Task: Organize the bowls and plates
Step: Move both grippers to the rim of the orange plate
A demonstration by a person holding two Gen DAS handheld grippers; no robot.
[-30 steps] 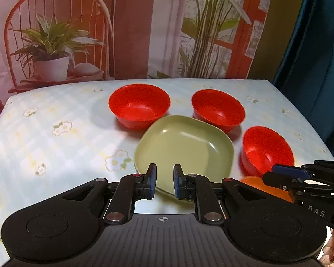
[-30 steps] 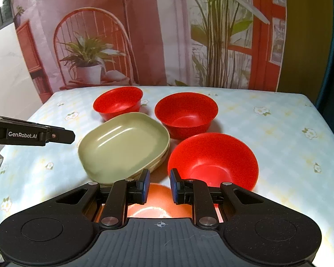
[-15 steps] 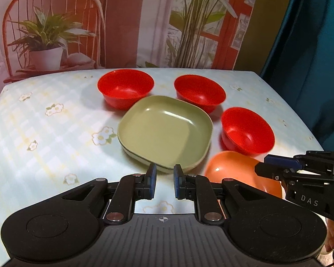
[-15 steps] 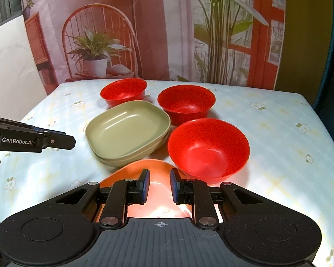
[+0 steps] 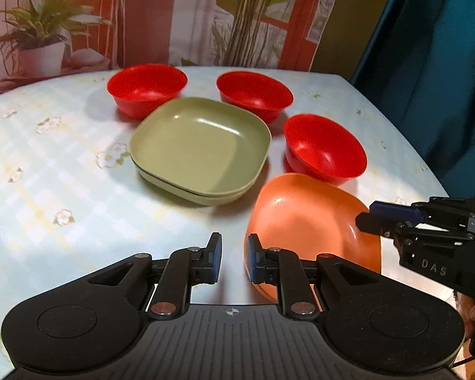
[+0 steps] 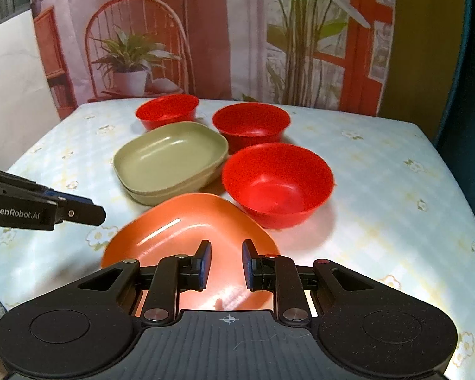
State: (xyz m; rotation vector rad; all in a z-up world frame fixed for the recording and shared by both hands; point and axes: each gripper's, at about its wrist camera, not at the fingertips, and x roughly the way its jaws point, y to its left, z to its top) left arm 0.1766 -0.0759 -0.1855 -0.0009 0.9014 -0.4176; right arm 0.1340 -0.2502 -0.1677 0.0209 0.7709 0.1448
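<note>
1. My right gripper (image 6: 224, 264), jaws slightly parted and holding nothing, hovers over the orange plate (image 6: 186, 231), tilted at the table's (image 6: 395, 171) near edge
2. My left gripper (image 5: 232, 259), likewise parted and empty, waits beside the stacked green plates (image 5: 199, 145), their likely destination

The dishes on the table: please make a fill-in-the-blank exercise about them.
1. The number of red bowls on the table is ___.
2. The green plates lie stacked in a pile of ___.
3. The plate nearest the right gripper is ___ in colour.

Missing words: three; two; orange
</note>
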